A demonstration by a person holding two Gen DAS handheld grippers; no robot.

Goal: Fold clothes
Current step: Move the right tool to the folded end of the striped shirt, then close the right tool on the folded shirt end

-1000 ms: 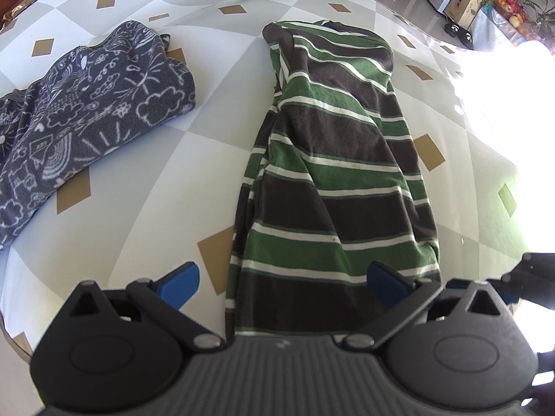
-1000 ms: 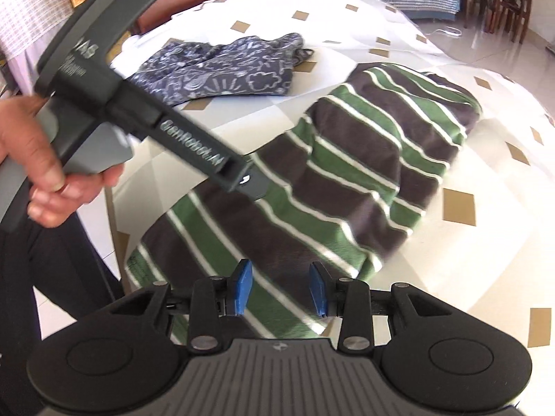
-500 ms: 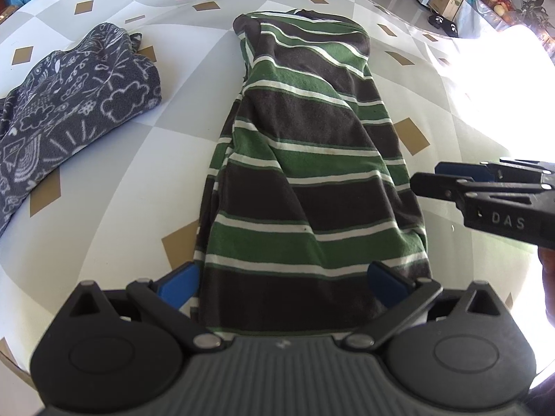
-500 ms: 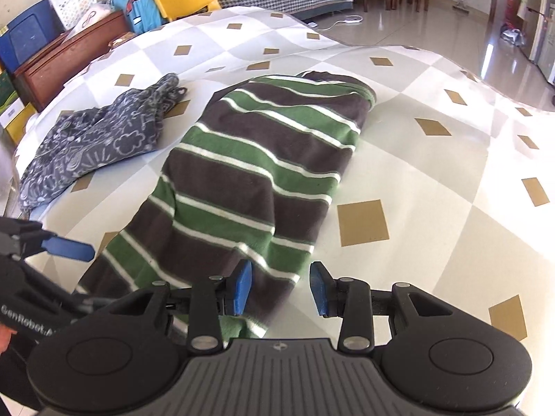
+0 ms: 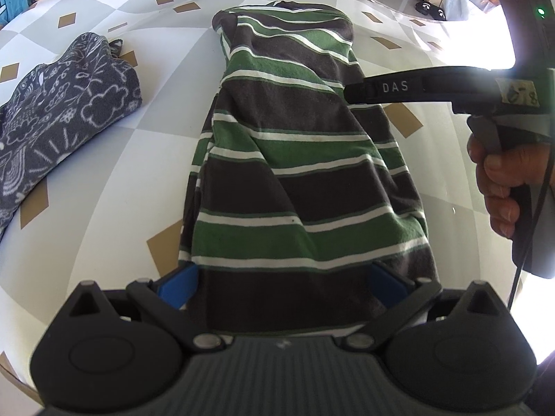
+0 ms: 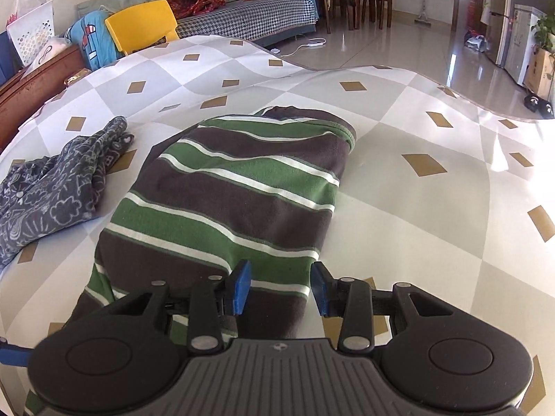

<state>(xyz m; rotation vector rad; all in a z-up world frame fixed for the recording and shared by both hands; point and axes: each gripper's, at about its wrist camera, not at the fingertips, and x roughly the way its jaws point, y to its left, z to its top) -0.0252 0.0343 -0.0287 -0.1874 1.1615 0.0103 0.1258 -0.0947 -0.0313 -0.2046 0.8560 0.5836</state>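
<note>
**Both grippers brought to the near hem of the striped garment**

The green-striped garment point(image 5: 298, 159) lies lengthwise on the table point(image 5: 145, 159), already narrowed into a long strip; a grey patterned garment point(image 5: 59, 111) rests well apart, to its left. Over the last second the right gripper point(image 6: 280, 287) has swung from the left side of the striped garment across to its right edge, and its hand point(image 5: 506, 187) now shows beside that edge in the left view. Its fingers point(image 6: 239, 286) stand moderately apart, straddling the garment's right near corner without pressing on it. The left gripper point(image 5: 282, 282) has barely shifted; its fingers point(image 5: 178, 286) are spread wide across the near hem, the cloth between them but ungripped. Judged from this arrangement, both grippers are placed to pinch the near hem, probably for a lengthwise fold toward the far end.
</note>
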